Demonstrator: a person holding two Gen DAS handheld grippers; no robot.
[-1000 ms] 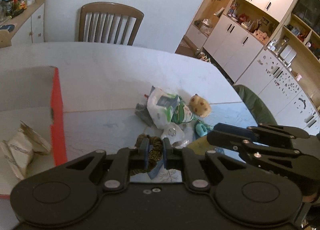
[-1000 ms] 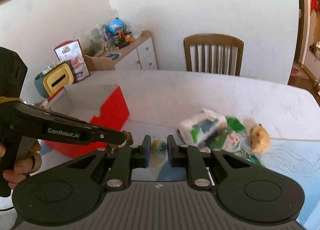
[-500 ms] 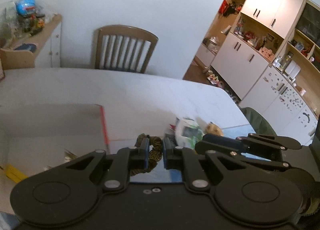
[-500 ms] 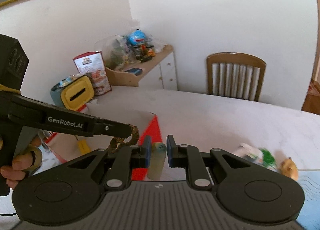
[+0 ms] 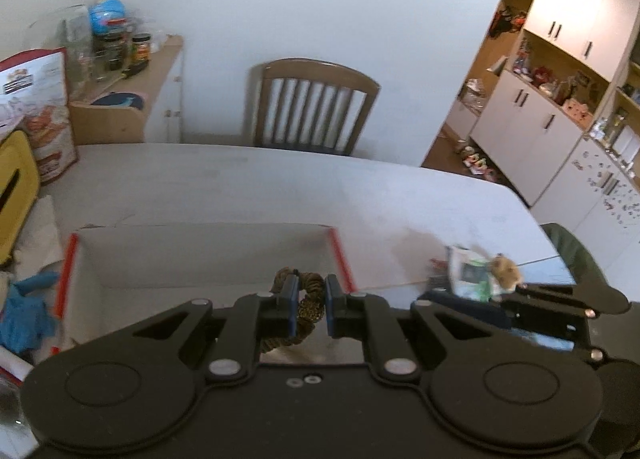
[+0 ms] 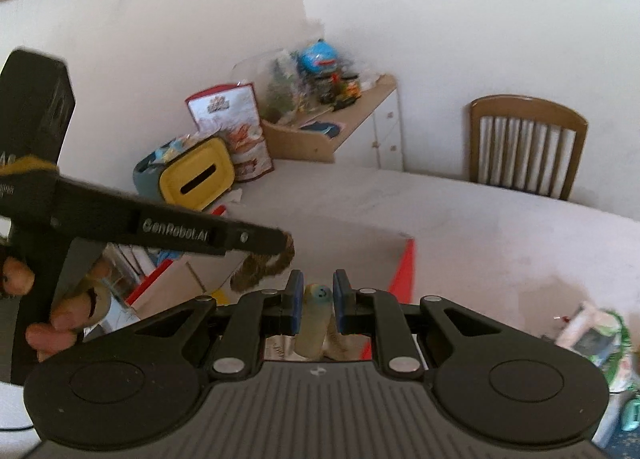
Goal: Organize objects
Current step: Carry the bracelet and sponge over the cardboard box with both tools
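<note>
Scrunchie (image 5: 306, 301), leopard-print, clamped in left gripper (image 5: 307, 305) above open red-edged box (image 5: 340, 255) | pale tube-shaped toy (image 6: 316, 319) pinched in right gripper (image 6: 316, 301) | leftover packets (image 5: 468, 271) on tabletop (image 5: 280, 187), right of box

Both wrist views sit close above the table (image 5: 248, 179), facing the chair (image 5: 312, 107) at 12 o'clock; both share the box (image 5: 200, 255).
</note>
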